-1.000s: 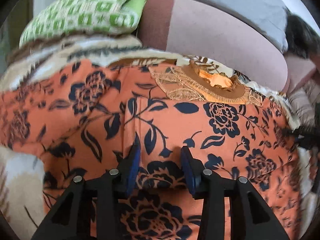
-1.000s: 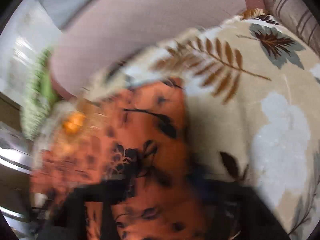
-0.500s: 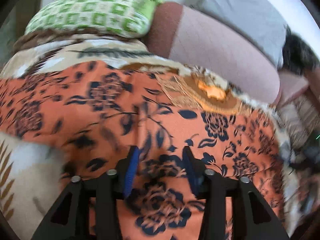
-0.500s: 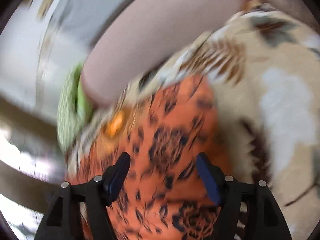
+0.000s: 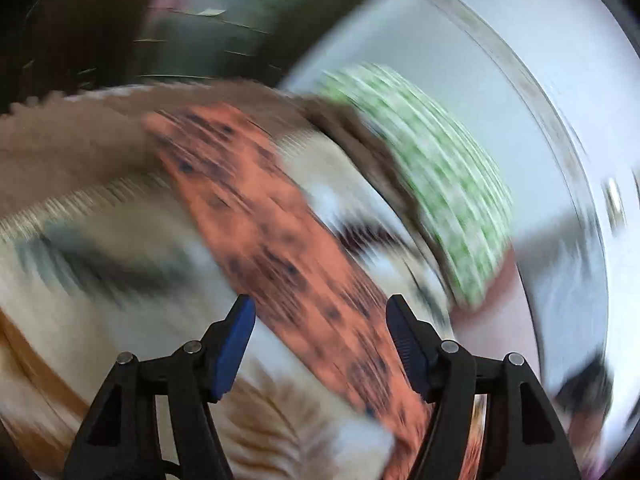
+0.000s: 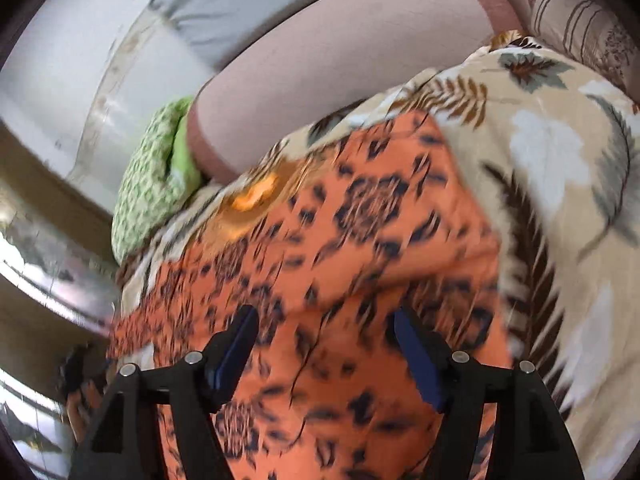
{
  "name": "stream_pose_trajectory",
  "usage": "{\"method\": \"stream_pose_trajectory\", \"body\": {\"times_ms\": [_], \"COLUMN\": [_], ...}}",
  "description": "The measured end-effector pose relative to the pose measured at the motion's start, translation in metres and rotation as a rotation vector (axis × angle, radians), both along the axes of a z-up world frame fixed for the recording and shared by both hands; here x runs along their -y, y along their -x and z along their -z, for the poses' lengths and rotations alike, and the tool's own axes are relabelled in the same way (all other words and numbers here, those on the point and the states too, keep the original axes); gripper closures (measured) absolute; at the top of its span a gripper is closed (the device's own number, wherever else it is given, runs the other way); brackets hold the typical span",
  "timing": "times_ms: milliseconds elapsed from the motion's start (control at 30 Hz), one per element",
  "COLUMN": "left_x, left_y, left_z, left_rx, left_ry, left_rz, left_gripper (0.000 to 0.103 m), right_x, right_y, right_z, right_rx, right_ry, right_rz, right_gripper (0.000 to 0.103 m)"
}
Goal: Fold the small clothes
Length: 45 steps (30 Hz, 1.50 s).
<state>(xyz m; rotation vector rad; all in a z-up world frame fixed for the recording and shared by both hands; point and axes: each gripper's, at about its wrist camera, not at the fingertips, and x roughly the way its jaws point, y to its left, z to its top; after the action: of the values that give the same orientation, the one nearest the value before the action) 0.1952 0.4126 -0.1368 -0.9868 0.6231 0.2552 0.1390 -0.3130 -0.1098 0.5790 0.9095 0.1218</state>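
An orange garment with a dark floral print lies spread on a cream leaf-patterned bedspread; a golden-brown collar shows at its far end. My right gripper hovers above the garment, its jaws opening, nothing gripped between the blue pads. In the heavily blurred left wrist view the orange garment runs as a diagonal strip across the bedspread. My left gripper hangs over that strip, its jaws opening, with no cloth pinched between them.
A green checked pillow lies past the garment beside a pink headboard cushion. The same pillow shows blurred in the left wrist view. A striped cushion sits at the far right corner.
Both grippers have widened and let go of the cloth. The left hand swung and rolled hard sideways, blurring its view; the right hand drew back and up over the garment.
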Motion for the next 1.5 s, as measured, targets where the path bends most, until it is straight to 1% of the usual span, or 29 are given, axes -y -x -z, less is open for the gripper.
{"method": "stream_pose_trajectory", "body": {"times_ms": [100,267,367,400,433,500,567,600,633,667,700,767,833,900,933,967,1000,1033,1067,1100,1133,1167,1200,1267,1333,1400,1433,1467,1500], "left_x": [-0.044,-0.059,-0.060,-0.059,-0.056,-0.055,-0.054,-0.054,-0.053,-0.052,-0.052,-0.056,-0.061,-0.059,-0.058,-0.057,-0.057,-0.055,-0.050,-0.045,-0.033,-0.023,-0.008,0.044,0.106,0.172,0.209,0.256,0.291], "left_y": [-0.008,-0.028,-0.029,-0.031,-0.032,-0.030,-0.021,-0.019,-0.020,-0.024,-0.030,-0.038,-0.039,-0.043,-0.045,-0.049,-0.053,-0.055,-0.056,-0.057,-0.058,-0.057,-0.058,-0.061,-0.063,-0.066,-0.067,-0.067,-0.066], "left_z": [0.013,0.035,0.040,0.040,0.039,0.039,0.036,0.034,0.032,0.032,0.034,0.043,0.048,0.045,0.042,0.039,0.037,0.033,0.022,0.015,-0.003,-0.017,-0.035,-0.083,-0.123,-0.152,-0.162,-0.170,-0.173], "left_rx": [-0.006,-0.025,-0.037,-0.034,-0.050,-0.065,-0.092,-0.075,-0.067,-0.080,-0.093,-0.110,-0.112,-0.123,-0.118,-0.120,-0.137,-0.137,-0.130,-0.119,-0.092,-0.062,-0.013,0.102,0.201,0.281,0.318,0.355,0.377], "left_ry": [0.067,0.122,0.122,0.111,0.080,0.055,0.023,0.017,0.002,-0.012,-0.009,0.042,0.069,0.056,0.048,0.033,0.016,-0.007,-0.054,-0.081,-0.134,-0.156,-0.174,-0.261,-0.329,-0.382,-0.387,-0.377,-0.377], "left_rz": [-0.052,-0.032,-0.068,-0.064,-0.065,-0.088,-0.146,-0.157,-0.142,-0.117,-0.104,-0.091,-0.132,-0.138,-0.135,-0.111,-0.089,-0.091,-0.087,-0.079,-0.060,-0.042,-0.009,0.096,0.216,0.328,0.387,0.478,0.536], "left_gripper": [0.035,0.036,0.036,0.036,0.036,0.036,0.036,0.036,0.035,0.035,0.035,0.035,0.036,0.037,0.065,0.089,0.098,0.099,0.099,0.099,0.099,0.099,0.099,0.099,0.099,0.099,0.099,0.099,0.099], "right_x": [-0.019,-0.022,-0.022,-0.022,-0.021,-0.019,-0.019,-0.019,-0.020,-0.022,-0.024,-0.025,-0.026,-0.025,-0.024,-0.024,-0.023,-0.021,-0.019,-0.017,-0.014,-0.012,-0.011,-0.004,-0.001,0.005,0.010,0.015,0.019], "right_y": [0.013,0.013,0.015,0.014,0.014,0.013,0.013,0.012,0.012,0.011,0.009,0.009,0.009,0.009,0.009,0.009,0.010,0.010,0.011,0.011,0.012,0.014,0.014,0.017,0.019,0.022,0.025,0.027,0.029], "right_z": [0.009,0.033,0.036,0.035,0.035,0.034,0.032,0.031,0.031,0.032,0.033,0.035,0.035,0.034,0.033,0.032,0.031,0.030,0.029,0.028,0.027,0.026,0.025,0.026,0.025,0.021,0.018,0.015,0.012], "right_rx": [-0.005,-0.065,-0.068,-0.068,-0.069,-0.074,-0.066,-0.064,-0.062,-0.063,-0.067,-0.071,-0.066,-0.059,-0.055,-0.052,-0.051,-0.047,-0.042,-0.038,-0.031,-0.022,-0.016,-0.003,0.012,0.036,0.057,0.075,0.089], "right_ry": [0.047,0.021,0.020,0.025,0.030,0.029,0.033,0.028,0.024,0.030,0.034,0.027,0.026,0.017,0.022,0.030,0.031,0.031,0.035,0.033,0.027,0.025,0.026,0.008,-0.005,-0.025,-0.041,-0.050,-0.057], "right_rz": [-0.022,0.008,0.014,0.012,0.010,0.010,0.012,0.011,0.009,0.003,-0.003,-0.008,-0.004,0.002,0.001,0.001,0.002,0.005,0.011,0.017,0.023,0.027,0.031,0.041,0.046,0.047,0.052,0.055,0.057], "right_gripper": [0.029,0.029,0.029,0.029,0.029,0.029,0.029,0.029,0.029,0.029,0.029,0.029,0.029,0.029,0.029,0.029,0.029,0.029,0.029,0.029,0.029,0.029,0.029,0.029,0.029,0.029,0.029,0.029,0.029]}}
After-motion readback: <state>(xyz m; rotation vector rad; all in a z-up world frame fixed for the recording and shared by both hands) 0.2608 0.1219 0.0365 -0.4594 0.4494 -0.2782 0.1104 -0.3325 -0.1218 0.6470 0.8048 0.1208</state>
